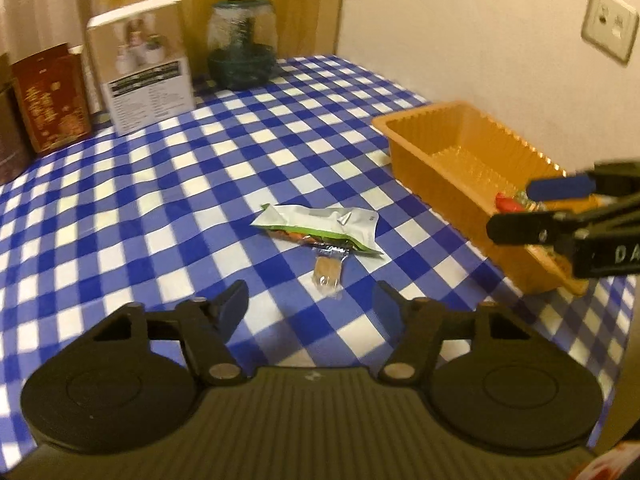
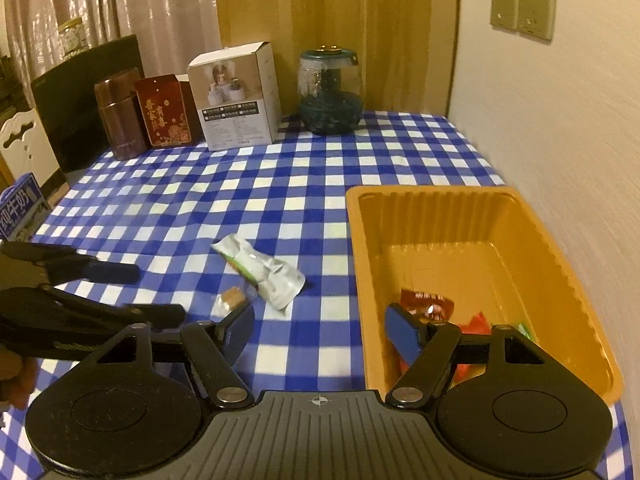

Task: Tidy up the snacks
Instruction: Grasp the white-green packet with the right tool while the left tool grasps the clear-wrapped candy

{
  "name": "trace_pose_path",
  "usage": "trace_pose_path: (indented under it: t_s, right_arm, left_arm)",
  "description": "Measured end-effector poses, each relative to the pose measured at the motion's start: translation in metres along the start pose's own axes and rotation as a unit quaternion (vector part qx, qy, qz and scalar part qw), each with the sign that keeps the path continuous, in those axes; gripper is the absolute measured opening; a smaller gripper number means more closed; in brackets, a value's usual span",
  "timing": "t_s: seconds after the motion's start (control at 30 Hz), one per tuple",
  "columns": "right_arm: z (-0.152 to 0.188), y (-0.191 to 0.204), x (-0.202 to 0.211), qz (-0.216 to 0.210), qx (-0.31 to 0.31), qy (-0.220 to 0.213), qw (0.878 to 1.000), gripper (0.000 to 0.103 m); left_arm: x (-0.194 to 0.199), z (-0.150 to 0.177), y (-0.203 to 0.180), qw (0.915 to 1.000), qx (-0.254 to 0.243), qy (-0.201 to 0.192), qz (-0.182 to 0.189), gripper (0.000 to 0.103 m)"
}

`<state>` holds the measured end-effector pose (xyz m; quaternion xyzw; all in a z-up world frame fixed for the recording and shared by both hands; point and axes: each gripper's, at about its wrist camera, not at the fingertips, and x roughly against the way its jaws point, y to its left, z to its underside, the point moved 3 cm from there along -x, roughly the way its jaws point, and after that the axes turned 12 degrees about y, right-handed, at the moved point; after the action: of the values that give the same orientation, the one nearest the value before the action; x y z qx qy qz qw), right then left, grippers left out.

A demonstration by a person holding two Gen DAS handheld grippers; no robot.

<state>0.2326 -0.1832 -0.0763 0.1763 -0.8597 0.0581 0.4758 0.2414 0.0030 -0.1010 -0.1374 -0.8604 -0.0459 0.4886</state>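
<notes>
Two snacks lie mid-table on the checked cloth (image 2: 280, 184): a white-green packet (image 1: 320, 226) and a small clear-wrapped biscuit (image 1: 328, 274) touching its near side. Left gripper (image 1: 310, 304) hangs just short of the biscuit, fingers apart, nothing between them. Right gripper (image 2: 320, 330) also gapes empty, one finger over the orange tray (image 2: 420, 196) by the right edge; red wrappers (image 2: 428, 304) inside. Boxes (image 2: 236, 96), jar (image 2: 330, 92) along the far edge
</notes>
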Motion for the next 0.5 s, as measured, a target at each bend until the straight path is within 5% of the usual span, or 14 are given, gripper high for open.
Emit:
trace_pose_path:
  t_s: [0.3,0.5]
  right_arm:
    - [-0.01,-0.01,-0.021,-0.001,0.004,0.003,1.0,0.058]
    - [-0.011,-0.014,-0.027,0.001,0.005,0.004,1.0,0.058]
  left_arm:
    - [-0.049,-0.011,-0.009,0.999,-0.042,0.014,0.01,0.034]
    - [-0.061,-0.017,-0.012,0.9984,-0.055,0.013,0.011,0.029]
